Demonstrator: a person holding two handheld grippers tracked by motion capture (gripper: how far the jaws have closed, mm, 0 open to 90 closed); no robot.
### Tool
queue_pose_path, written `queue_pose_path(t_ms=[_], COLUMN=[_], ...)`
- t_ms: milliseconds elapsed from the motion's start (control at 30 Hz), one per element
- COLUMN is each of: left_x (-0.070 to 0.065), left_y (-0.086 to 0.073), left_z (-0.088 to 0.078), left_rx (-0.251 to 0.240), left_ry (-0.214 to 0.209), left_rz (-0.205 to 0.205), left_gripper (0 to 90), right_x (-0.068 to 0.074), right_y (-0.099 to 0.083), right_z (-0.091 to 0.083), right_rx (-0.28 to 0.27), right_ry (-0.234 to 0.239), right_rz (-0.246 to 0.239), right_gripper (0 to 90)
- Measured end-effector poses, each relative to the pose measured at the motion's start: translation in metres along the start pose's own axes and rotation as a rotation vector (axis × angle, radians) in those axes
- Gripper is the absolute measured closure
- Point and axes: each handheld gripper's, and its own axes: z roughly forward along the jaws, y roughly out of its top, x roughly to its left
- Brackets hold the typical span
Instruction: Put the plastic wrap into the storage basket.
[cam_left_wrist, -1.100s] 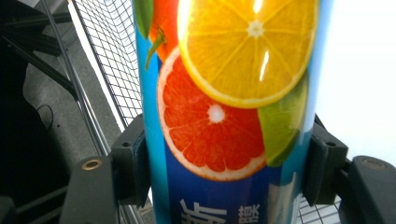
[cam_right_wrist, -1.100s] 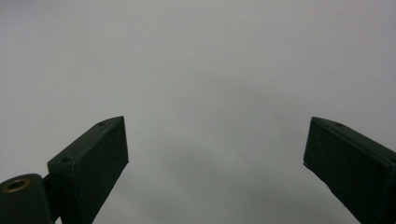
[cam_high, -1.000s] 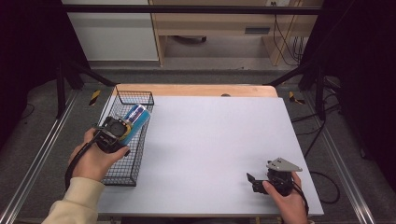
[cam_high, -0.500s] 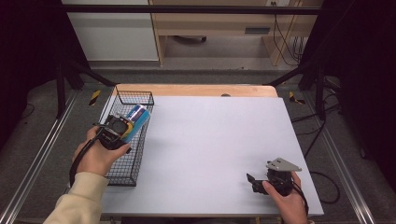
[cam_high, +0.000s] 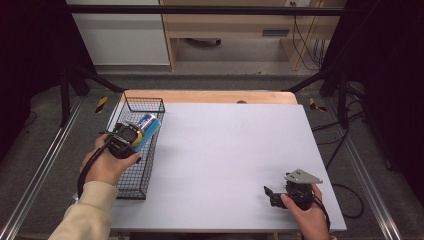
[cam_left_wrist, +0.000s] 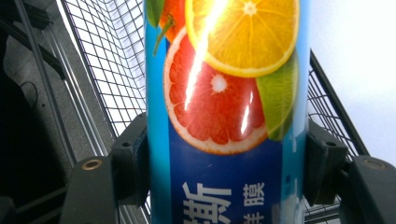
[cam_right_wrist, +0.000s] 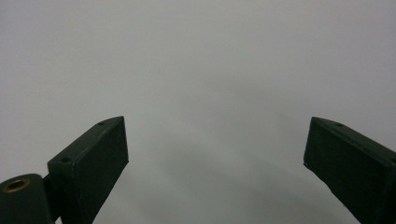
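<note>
Little has shifted: a fruit-printed can (cam_left_wrist: 224, 112) is clamped lengthwise between left gripper (cam_high: 131, 136) fingers (cam_left_wrist: 135, 163) above the wire basket (cam_high: 145, 107); right gripper (cam_high: 272, 194) fingers are held wide open, empty.

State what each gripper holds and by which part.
The left gripper is shut on the blue fruit-printed can, its jaws pressing opposite sides of the can's body, above the wire basket. The right gripper is open and holds nothing.

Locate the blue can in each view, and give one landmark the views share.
High view: the can is at left, over the wire basket, clamped by the left gripper.
Left gripper view: the can runs up the centre between the jaws.
Right gripper view: not in it.
Shared landmark: the basket mesh.
</note>
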Motion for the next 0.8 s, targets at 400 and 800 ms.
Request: queue_pose_path(t_ms=[400,800], left_x=[0.008,0.017], left_y=[0.004,0.006], left_z=[0.014,0.025], left_rx=[0.019,0.061], left_ry=[-0.022,-0.036], left_rz=[-0.066,-0.099], left_gripper=[32.1,31.8], right_x=[0.000,0.000], right_y=[0.000,-0.001], right_z=[0.000,0.001], right_rx=[0.000,0.007], right_ry=[0.003,0.004], right_rz=[-0.010,-0.009], right_gripper=[6.9,6.9])
